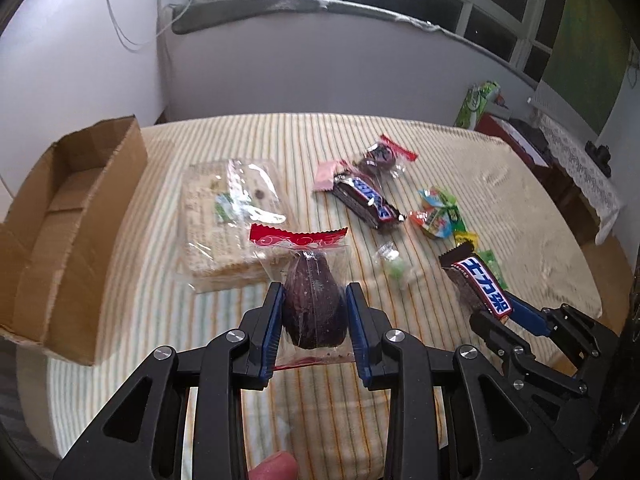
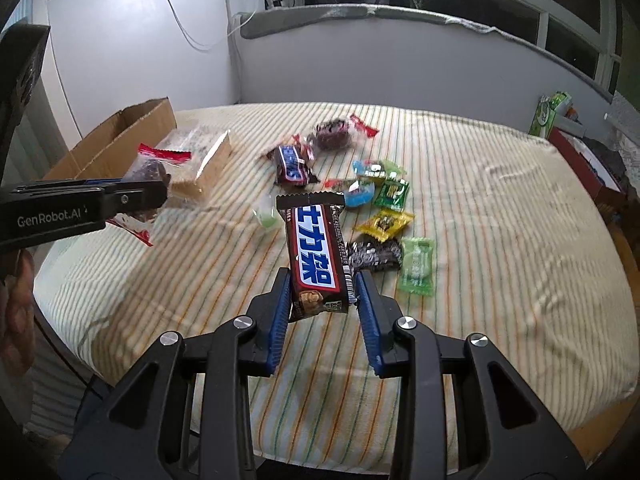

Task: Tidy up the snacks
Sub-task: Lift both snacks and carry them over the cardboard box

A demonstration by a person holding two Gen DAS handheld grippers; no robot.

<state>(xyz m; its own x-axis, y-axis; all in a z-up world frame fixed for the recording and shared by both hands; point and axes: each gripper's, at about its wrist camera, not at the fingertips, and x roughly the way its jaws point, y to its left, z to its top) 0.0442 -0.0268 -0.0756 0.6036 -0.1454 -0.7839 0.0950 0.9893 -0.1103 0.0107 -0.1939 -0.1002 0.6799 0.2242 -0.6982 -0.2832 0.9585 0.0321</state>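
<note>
My left gripper [image 1: 314,304] is shut on a dark brown cake in a clear wrapper with a red top [image 1: 314,304], held above the striped tablecloth; it also shows in the right wrist view [image 2: 150,172]. My right gripper [image 2: 322,292] is shut on a Snickers bar [image 2: 316,248], held upright above the table; the bar also shows in the left wrist view [image 1: 482,288]. An open cardboard box [image 1: 60,216] stands at the table's left end. On the table lie a cracker pack [image 1: 228,216], another Snickers bar [image 1: 368,200] and a second wrapped cake [image 1: 378,158].
Several small candies in green, yellow, blue and black wrappers [image 2: 384,216] lie at the middle right of the table [image 2: 500,220]. A wall and window ledge [image 2: 400,16] run behind it. Low furniture with a green box [image 1: 478,102] stands at the far right.
</note>
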